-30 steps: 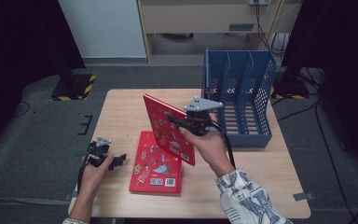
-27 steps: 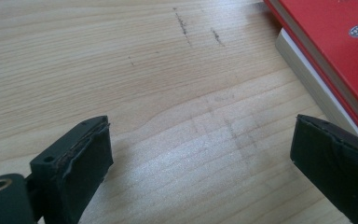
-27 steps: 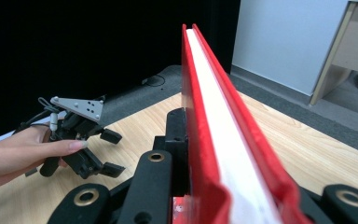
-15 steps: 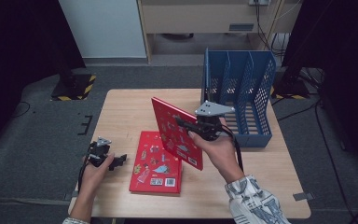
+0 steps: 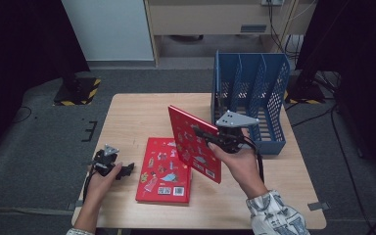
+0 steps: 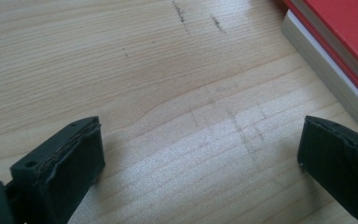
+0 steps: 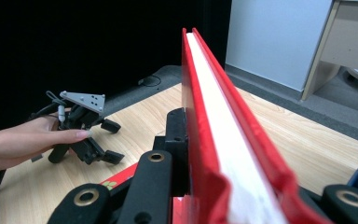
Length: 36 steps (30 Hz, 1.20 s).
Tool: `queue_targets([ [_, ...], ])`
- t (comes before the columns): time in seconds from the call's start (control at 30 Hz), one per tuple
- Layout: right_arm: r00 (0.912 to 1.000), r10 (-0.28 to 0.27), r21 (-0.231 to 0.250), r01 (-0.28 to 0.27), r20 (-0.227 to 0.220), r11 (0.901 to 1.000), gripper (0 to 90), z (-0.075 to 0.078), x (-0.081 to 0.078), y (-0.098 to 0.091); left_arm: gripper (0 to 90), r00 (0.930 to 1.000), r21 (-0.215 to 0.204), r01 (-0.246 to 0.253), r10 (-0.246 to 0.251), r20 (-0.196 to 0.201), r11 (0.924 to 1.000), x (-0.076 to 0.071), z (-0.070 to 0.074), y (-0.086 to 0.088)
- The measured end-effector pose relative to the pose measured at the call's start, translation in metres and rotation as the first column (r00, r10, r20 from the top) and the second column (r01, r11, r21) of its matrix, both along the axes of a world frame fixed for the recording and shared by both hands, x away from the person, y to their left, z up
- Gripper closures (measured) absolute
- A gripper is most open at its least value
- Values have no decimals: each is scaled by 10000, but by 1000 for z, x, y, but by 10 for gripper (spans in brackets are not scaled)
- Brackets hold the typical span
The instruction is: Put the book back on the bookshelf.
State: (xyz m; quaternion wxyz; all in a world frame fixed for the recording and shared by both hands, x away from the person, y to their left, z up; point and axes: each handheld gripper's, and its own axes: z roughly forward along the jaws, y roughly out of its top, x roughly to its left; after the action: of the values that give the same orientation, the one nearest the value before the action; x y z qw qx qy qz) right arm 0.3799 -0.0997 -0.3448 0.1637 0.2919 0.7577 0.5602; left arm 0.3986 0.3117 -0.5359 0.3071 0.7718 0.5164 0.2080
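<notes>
Now right gripper clamps upright red book, shifted toward blue rack; left gripper just widened, empty

high: overhead, forward-down | tool cams: close, low | shared: table

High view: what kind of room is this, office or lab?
Most likely a lab or recording setup, not a working office. A lone wooden table stands on grey floor mats, dark curtains hang at both sides, cables run along the floor near a stand base with yellow-black hazard stripes.
</notes>
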Motion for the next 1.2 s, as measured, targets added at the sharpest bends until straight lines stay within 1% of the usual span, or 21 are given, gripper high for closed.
queue_targets([
  [0.1, 10000, -49, 30, 49, -2, 10000, 792, 0, -2, -5, 0, 10000, -20, 22, -22, 64, 10000, 0, -1, 0],
  [0.37, 9997, -208, 123, 209, -108, 9997, 792, -2, -7, -21, 0, 10000, -12, 22, -22, 67, 10000, 0, -1, 0],
  [0.67, 9993, -376, 165, 377, -92, 9992, 792, -1, -12, -36, 0, 10000, -10, 25, -25, 68, 10000, 0, -1, 0],
  [0.87, 9988, -493, 122, 494, -64, 9987, 792, -1, -16, -46, 0, 10000, -12, 22, -22, 68, 10000, 0, -1, 0],
  [1.2, 9968, -783, 100, 785, -141, 9969, 792, -3, -23, -68, 0, 10000, -12, 24, -23, 69, 10000, 0, -1, 0],
])
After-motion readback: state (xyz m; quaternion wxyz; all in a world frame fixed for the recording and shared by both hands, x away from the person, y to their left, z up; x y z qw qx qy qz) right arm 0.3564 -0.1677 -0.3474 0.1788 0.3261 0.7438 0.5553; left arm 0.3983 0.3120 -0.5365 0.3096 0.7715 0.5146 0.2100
